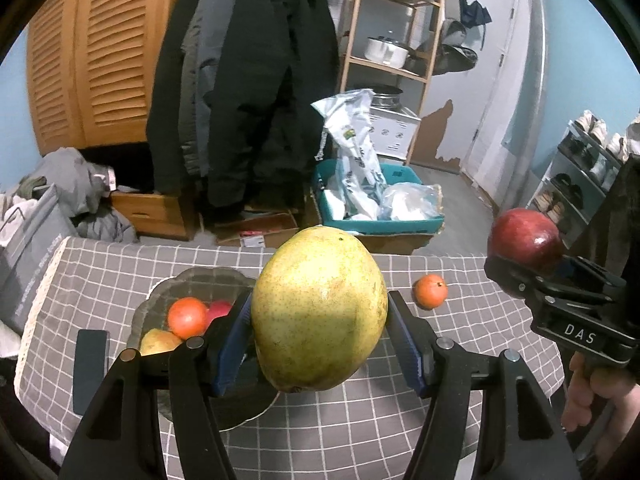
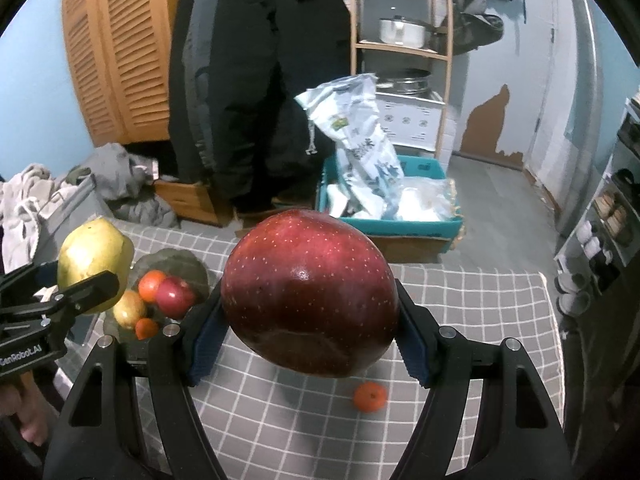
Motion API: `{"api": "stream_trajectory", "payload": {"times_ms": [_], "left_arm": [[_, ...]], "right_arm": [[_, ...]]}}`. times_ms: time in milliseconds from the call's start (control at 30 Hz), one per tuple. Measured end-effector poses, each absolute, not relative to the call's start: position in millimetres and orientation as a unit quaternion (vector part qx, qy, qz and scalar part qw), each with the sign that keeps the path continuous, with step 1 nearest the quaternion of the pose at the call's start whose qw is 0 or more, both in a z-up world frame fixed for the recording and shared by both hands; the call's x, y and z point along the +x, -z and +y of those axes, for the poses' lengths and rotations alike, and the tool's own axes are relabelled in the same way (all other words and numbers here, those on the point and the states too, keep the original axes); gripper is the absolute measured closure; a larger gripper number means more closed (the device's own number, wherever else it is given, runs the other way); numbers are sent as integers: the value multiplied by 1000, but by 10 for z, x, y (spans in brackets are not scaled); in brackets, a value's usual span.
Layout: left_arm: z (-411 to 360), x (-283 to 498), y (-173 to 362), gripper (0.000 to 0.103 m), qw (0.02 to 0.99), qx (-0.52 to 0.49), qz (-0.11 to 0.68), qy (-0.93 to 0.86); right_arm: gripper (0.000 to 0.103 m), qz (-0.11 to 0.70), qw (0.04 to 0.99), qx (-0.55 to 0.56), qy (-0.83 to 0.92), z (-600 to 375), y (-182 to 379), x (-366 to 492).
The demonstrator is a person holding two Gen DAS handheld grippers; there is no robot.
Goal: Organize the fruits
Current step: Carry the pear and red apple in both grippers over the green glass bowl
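Observation:
My left gripper [image 1: 320, 336] is shut on a yellow-green pear [image 1: 320, 308], held above the checked tablecloth [image 1: 360, 420]. That pear [image 2: 94, 264] also shows at the left of the right wrist view, in the left gripper [image 2: 60, 292]. My right gripper [image 2: 308, 332] is shut on a dark red apple [image 2: 310, 292]; this apple [image 1: 526, 238] appears at the right of the left wrist view. A glass plate [image 1: 192, 280] on the left holds an orange [image 1: 187, 317], a red fruit [image 1: 219, 309] and a yellow fruit [image 1: 158, 342]. One small orange [image 2: 370, 397] lies loose on the cloth.
A dark flat object [image 1: 91, 368] lies left of the plate. Beyond the table's far edge stand a teal crate with bags [image 1: 376, 204], hanging dark coats [image 1: 248, 80], a wooden shelf with a pot [image 1: 388, 50] and a shoe rack [image 1: 588, 168]. A hand [image 1: 588, 400] holds the right gripper.

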State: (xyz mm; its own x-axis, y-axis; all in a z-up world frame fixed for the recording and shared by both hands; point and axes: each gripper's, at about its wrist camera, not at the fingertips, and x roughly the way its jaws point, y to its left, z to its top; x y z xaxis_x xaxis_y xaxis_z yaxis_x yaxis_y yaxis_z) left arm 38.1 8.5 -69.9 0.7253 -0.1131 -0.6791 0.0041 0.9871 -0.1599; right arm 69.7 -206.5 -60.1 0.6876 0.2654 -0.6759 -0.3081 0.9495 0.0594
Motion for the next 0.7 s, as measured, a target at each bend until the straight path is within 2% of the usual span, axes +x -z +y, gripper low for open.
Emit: {"api": "stream_trajectory", "payload": {"times_ms": [700], "left_arm": [[839, 222, 978, 37, 913, -104, 392, -36]], "right_arm": [[29, 390, 890, -51, -232, -1036, 773, 882]]}}
